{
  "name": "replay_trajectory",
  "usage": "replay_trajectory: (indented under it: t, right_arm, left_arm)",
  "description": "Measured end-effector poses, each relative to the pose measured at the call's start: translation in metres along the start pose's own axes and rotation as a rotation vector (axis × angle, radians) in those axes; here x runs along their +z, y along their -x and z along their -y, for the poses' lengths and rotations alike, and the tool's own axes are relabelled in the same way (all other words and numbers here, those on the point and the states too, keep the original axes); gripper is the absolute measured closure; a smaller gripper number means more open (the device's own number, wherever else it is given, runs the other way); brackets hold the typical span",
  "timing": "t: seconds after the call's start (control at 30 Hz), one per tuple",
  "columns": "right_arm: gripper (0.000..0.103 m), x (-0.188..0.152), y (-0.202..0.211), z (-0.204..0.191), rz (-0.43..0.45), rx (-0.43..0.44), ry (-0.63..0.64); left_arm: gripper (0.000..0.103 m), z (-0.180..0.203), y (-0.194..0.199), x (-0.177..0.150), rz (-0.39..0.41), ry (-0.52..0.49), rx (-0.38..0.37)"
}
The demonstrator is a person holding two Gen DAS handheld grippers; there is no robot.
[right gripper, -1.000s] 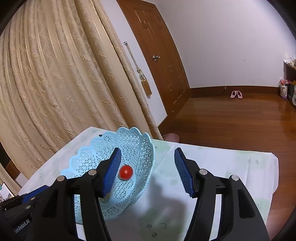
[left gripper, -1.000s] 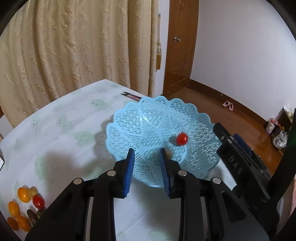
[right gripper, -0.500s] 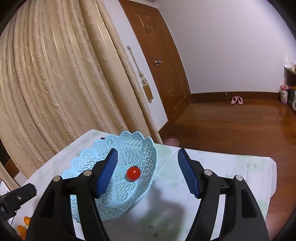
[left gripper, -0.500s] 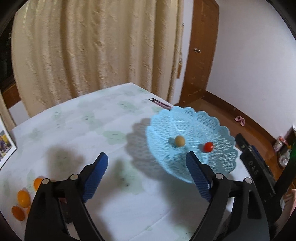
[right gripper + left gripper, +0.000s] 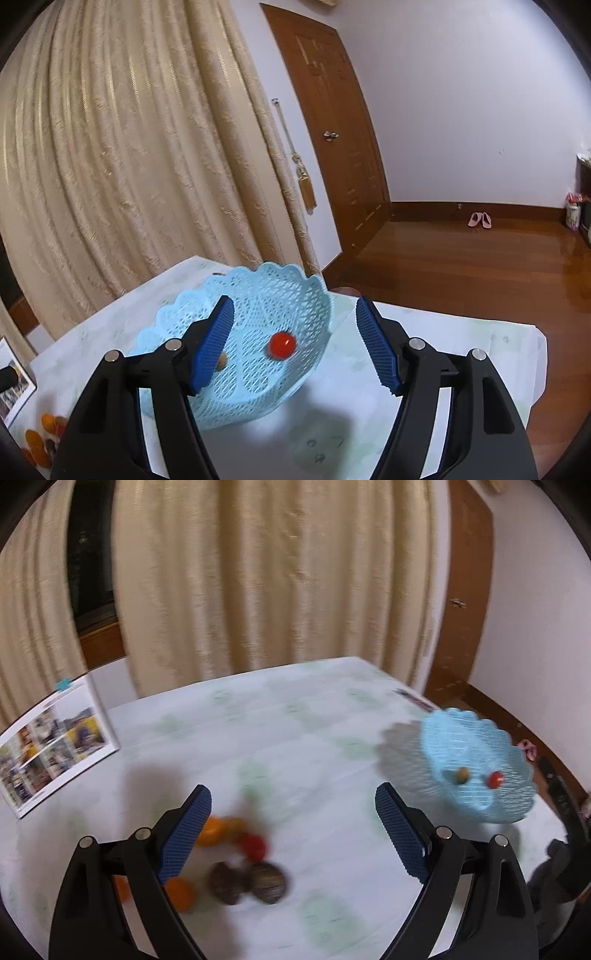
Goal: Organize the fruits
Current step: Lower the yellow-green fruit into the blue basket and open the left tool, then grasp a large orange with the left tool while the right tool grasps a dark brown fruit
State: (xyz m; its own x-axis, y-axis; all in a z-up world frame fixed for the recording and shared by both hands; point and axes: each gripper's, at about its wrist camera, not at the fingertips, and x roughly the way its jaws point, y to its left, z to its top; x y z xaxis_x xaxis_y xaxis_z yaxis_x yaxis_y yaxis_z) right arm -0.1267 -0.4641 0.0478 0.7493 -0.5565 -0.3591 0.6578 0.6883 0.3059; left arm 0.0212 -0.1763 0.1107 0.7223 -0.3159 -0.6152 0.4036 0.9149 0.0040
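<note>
The left gripper (image 5: 293,830), jaws wide and empty, hovers over the blurred loose fruits (image 5: 236,864) at the counter's near left edge, so next it must lower and close on one for the light blue lattice plastic basket (image 5: 476,764), while the right gripper (image 5: 295,343), jaws also wide, waits above that basket.

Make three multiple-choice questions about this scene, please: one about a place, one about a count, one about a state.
1. Where is the red tomato?
A. In the blue basket
B. On the open magazine
C. Between the right tongs

2. How many fruits lie in the basket?
A. None
B. Two
C. Five

3. How do the left tongs stand?
A. Shut on a walnut
B. Shut on nothing
C. Open, holding nothing

Answers:
1. A, the tomato rests on the basket's lattice floor.
2. B, the left wrist view shows the red tomato and one brownish fruit beside it.
3. C, both blue pads are wide apart above the loose fruits on the table, with nothing between them.
</note>
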Motion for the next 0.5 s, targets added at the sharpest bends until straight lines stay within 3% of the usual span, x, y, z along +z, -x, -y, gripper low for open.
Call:
replay_trajectory:
  t: [0.3, 0.5]
  right_arm:
    - [0.027, -0.017, 0.02, -0.039, -0.064, 0.105, 0.085]
    - [0.027, -0.028, 0.034, -0.083, -0.132, 0.226, 0.178]
  left_arm:
    - [0.013, -0.084, -0.003, -0.017, -0.056, 0.097, 0.134]
    - [0.013, -0.117, -0.017, -0.03, -0.126, 0.138, 0.161]
